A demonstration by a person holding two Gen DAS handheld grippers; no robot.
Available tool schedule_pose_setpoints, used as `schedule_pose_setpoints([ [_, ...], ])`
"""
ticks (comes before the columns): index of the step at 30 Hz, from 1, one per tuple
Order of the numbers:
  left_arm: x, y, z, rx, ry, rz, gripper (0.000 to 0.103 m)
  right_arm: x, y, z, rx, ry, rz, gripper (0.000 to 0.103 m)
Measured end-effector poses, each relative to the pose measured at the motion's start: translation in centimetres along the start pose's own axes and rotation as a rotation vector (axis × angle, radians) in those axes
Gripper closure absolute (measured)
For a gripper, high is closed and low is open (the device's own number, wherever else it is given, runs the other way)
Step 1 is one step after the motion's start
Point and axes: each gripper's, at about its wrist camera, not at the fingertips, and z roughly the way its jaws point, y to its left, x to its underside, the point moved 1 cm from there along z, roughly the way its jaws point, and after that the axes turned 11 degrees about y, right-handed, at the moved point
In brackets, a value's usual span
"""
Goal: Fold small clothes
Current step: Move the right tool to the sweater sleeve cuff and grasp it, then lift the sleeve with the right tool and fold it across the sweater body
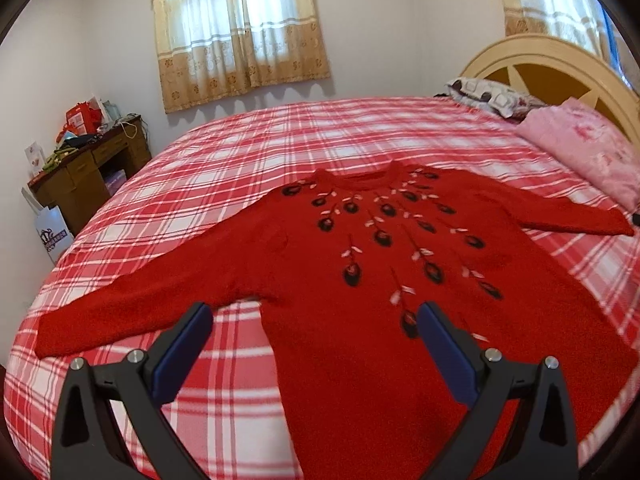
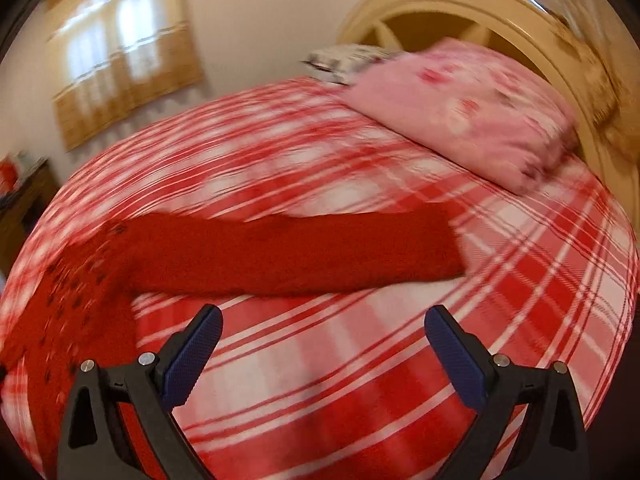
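Observation:
A red knitted sweater (image 1: 360, 264) with dark flower embroidery lies flat and face up on the bed, both sleeves spread out. My left gripper (image 1: 316, 316) is open and empty, hovering above the sweater's left side near the armpit. My right gripper (image 2: 324, 320) is open and empty above the bedspread, just short of the sweater's right sleeve (image 2: 304, 252), which stretches across the right wrist view. That view is blurred by motion.
The bed has a red and white plaid cover (image 1: 240, 168). A folded pink blanket (image 2: 472, 116) and a patterned pillow (image 1: 488, 96) lie by the cream headboard (image 1: 560, 64). A cluttered wooden desk (image 1: 88, 164) stands at the left wall.

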Motion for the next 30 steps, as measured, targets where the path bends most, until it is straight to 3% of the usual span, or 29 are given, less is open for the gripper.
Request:
schedule_pose_setpoints([
  [2, -0.4, 0.3, 0.9, -0.015, 0.012, -0.002, 0.000, -1.7, -2.5, 1.0, 0.032, 0.012, 0.057, 0.009],
  [8, -1.5, 1.6, 3.3, -0.036, 0.043, -0.033, 0.000, -4.5, -6.9, 4.5, 0.055, 0.085, 0.153, 0.029],
  [12, -2.0, 1.8, 4.4, -0.058, 0.053, -0.032, 0.000, -5.3, -8.1, 6.8, 0.012, 0.153, 0.176, 0.044],
  [16, -2.3, 2.2, 5.3, -0.048, 0.066, -0.052, 0.000, -6.0, -8.2, 8.2, 0.021, 0.161, 0.168, 0.050],
  [19, -2.3, 2.1, 5.9, -0.042, 0.079, -0.055, 0.000, -6.1, -7.2, 9.0, 0.024, 0.176, 0.126, 0.064],
  [21, -2.2, 2.3, 6.1, -0.042, 0.082, -0.056, 0.000, -6.1, -6.0, 9.5, 0.043, 0.191, 0.073, 0.082],
  [23, -2.1, 2.5, 6.1, -0.041, 0.083, -0.058, 0.000, -6.3, -5.5, 9.5, 0.044, 0.195, 0.057, 0.093],
  [30, -2.2, 4.4, 5.7, -0.056, 0.073, -0.083, 0.000, -8.0, -2.9, 6.0, 0.036, 0.103, 0.011, 0.095],
])
